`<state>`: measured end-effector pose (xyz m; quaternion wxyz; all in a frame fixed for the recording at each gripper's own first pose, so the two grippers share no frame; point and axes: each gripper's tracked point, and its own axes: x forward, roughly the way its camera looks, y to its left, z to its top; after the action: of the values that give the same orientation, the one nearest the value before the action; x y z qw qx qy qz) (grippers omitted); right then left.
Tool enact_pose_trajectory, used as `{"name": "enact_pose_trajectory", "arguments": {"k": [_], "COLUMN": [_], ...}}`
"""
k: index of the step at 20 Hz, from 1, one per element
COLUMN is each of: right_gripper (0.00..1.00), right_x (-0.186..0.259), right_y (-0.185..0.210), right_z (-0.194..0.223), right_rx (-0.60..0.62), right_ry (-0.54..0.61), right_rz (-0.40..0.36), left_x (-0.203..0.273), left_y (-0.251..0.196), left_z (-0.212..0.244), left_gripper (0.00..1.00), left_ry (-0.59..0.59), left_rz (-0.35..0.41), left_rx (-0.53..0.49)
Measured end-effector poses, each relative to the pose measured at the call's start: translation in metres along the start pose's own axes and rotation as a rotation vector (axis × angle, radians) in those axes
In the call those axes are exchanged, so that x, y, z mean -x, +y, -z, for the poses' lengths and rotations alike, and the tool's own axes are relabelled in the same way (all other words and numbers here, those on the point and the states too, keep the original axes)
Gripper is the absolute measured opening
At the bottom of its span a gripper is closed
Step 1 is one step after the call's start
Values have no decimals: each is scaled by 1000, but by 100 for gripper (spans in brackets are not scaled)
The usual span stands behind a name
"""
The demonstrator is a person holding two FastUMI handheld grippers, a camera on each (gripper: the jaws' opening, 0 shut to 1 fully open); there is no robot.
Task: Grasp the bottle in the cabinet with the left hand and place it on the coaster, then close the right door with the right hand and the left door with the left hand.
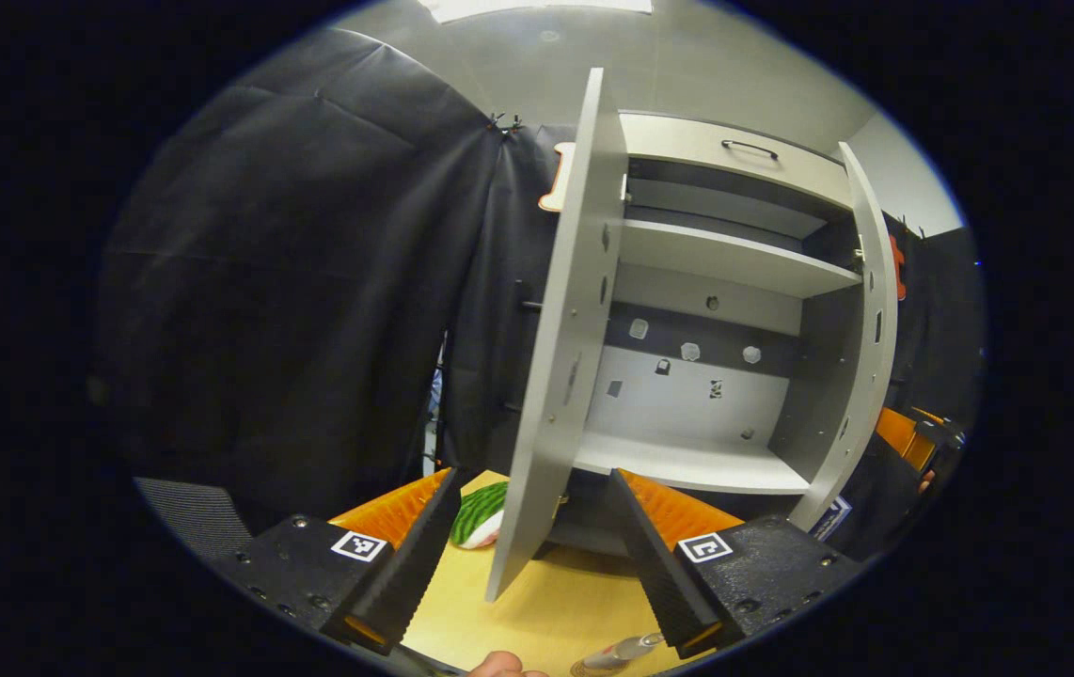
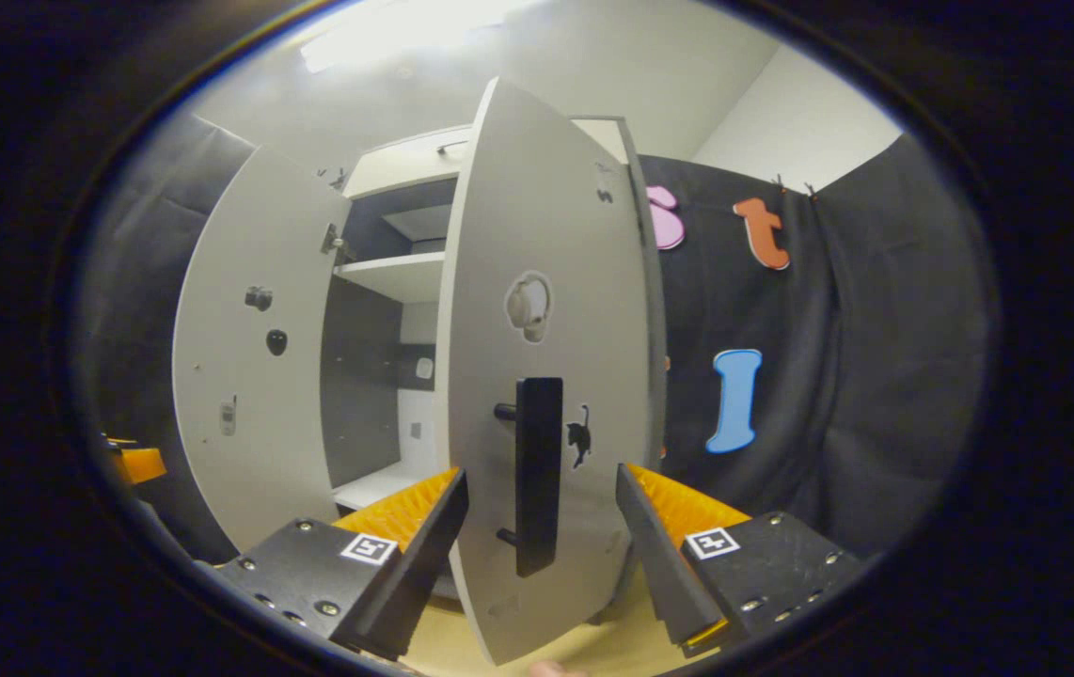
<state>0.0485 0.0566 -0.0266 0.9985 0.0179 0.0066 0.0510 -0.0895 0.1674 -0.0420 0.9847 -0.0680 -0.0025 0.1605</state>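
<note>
The grey cabinet [image 1: 687,461] stands on a wooden table [image 1: 556,602] with both doors open and bare shelves. Its left door [image 1: 556,376] is edge-on, straight ahead of my open left gripper [image 1: 537,564], with the door's lower edge between the fingers and untouched. A small bottle [image 1: 626,649] shows at the bottom edge of the left gripper view, next to a round coaster [image 1: 584,669]. The right door [image 2: 546,329] faces my open right gripper [image 2: 542,555]. Its black handle [image 2: 537,475] hangs between the fingers, which do not press on it.
A green striped, melon-like object [image 1: 481,512] lies on the table left of the left door. Black cloth walls close in on both sides. A fingertip [image 1: 499,666] shows at the bottom edge. The right gripper [image 1: 923,437] appears past the right door [image 1: 866,329].
</note>
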Motion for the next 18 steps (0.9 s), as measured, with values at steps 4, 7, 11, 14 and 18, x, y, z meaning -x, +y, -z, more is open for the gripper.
{"name": "enact_pose_trajectory", "arguments": {"k": [4,7,11,14,18], "right_gripper": [96,96,96,96,96], "right_x": [-10,-15,-16,-15,-12], "right_y": [36,62,82,91,94], "right_z": [6,12,16,17,15], "right_rx": [6,1,-18,-28,-32], "right_ry": [5,12,25,31,28], "right_rz": [-73,-121,-159,-186,-205], "left_x": [4,4,1,-3,-6], "left_y": [34,52,64,72,78], "left_z": [-2,-1,-2,-3,1], "left_gripper": [97,97,97,97,97], "left_ry": [0,1,2,-4,5], "left_rz": [-73,-115,-138,-151,-159], "left_rx": [-4,-2,4,-1,2]}}
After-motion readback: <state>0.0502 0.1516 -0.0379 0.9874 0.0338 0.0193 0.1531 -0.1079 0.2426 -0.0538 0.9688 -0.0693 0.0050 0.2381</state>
